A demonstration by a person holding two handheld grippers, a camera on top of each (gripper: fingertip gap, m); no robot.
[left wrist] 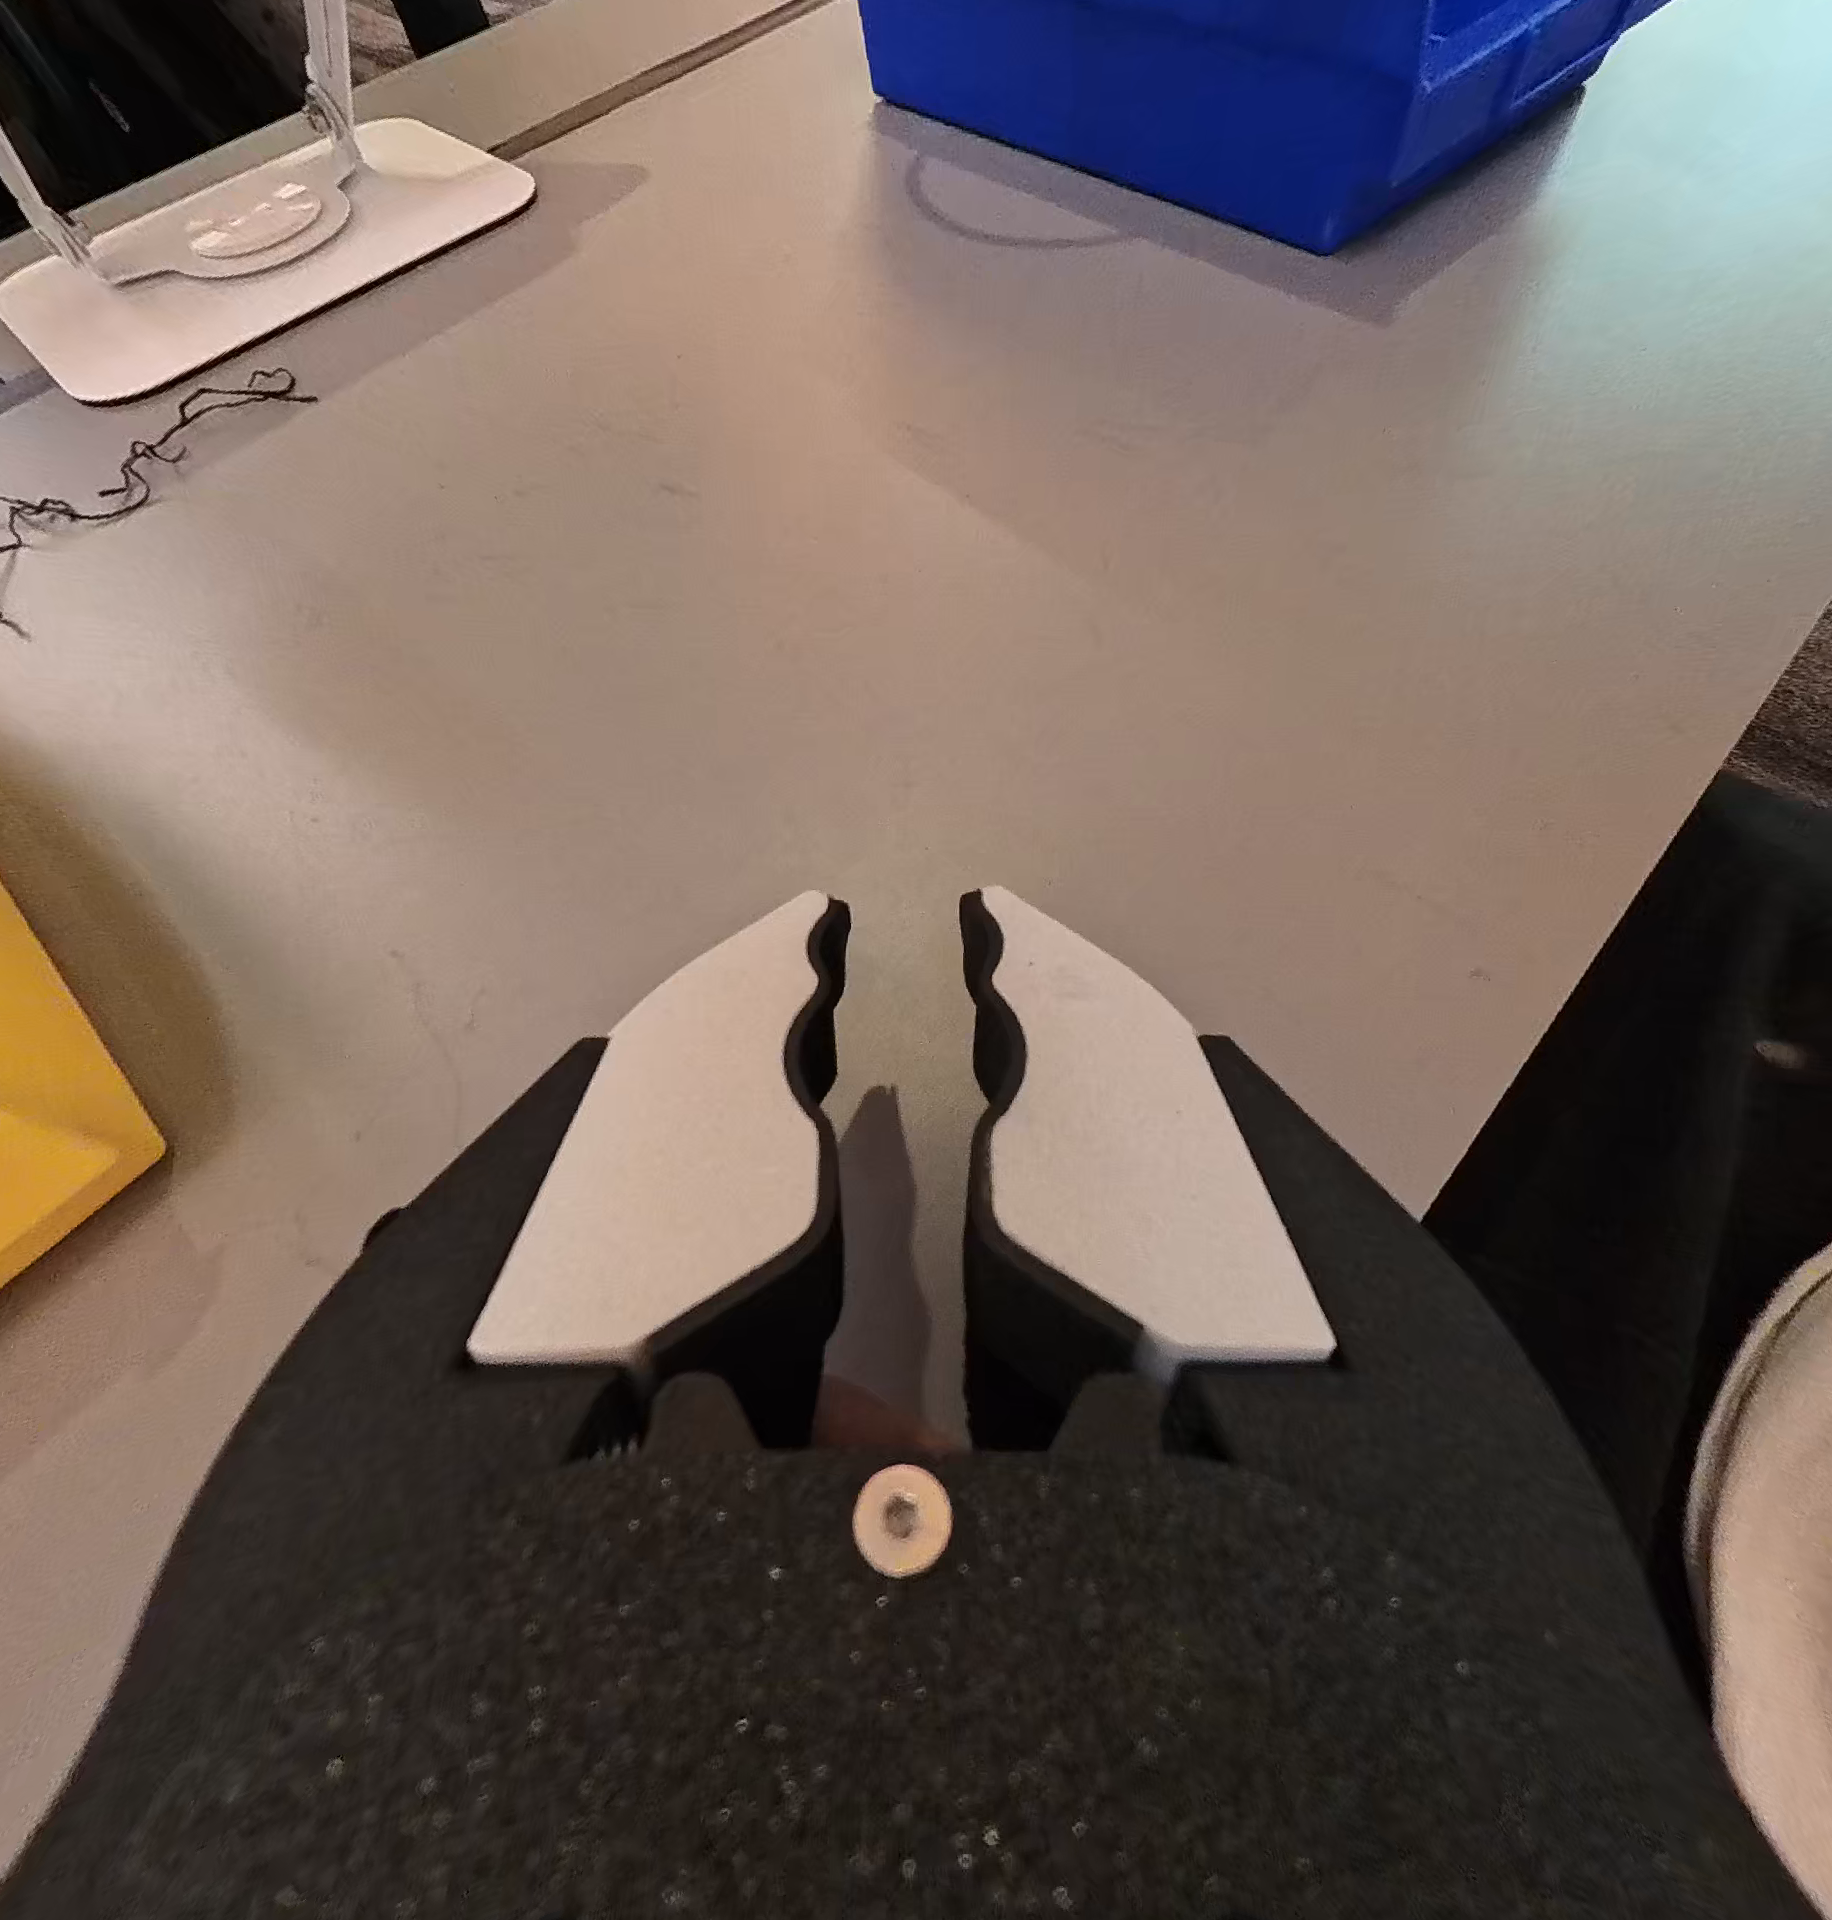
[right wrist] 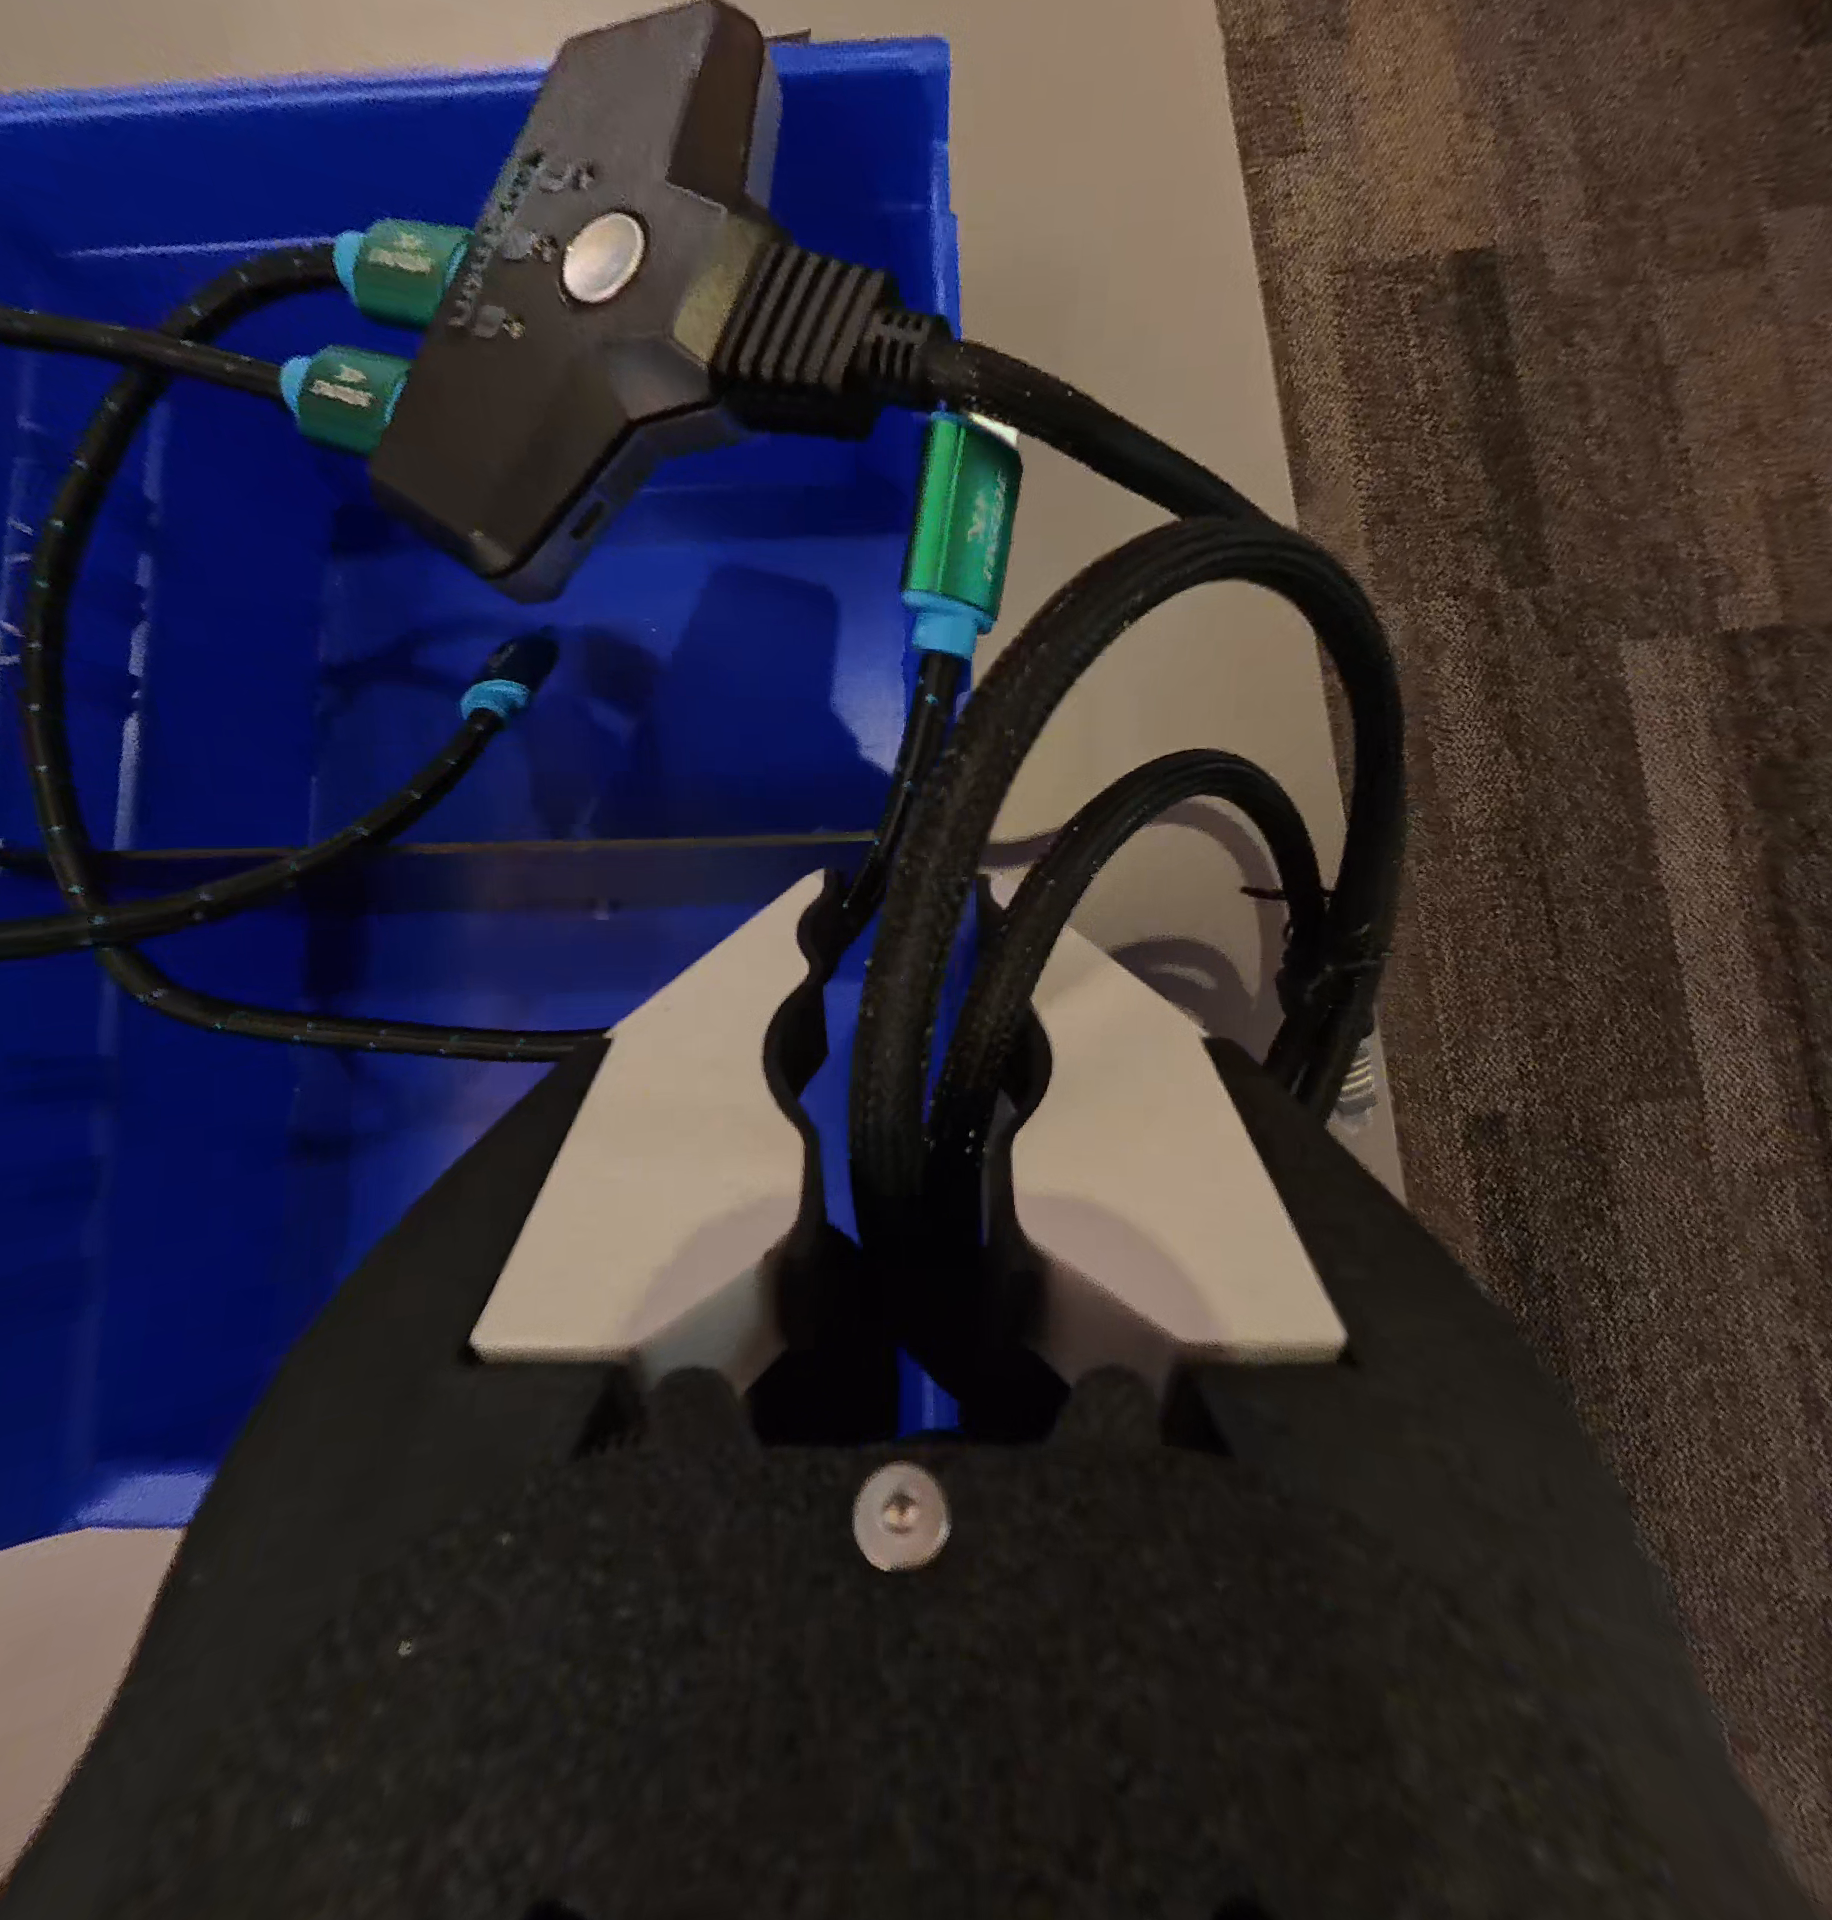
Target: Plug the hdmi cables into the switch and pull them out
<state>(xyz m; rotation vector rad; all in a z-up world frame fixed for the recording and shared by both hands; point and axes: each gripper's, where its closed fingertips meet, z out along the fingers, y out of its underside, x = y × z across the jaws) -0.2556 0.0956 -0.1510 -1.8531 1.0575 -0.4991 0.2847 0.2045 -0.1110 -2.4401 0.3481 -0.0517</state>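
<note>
Right tongs (right wrist: 907, 914) pinch braided cable loops (right wrist: 943, 987) below the switch (right wrist: 600, 301); we fear slippage dropping it. Left tongs (left wrist: 904, 914) slightly parted, empty.

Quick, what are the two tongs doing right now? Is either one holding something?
Left tongs: open a little, holding nothing, above the grey table.
Right tongs: closed on the thick black braided cable of the HDMI switch.
</note>
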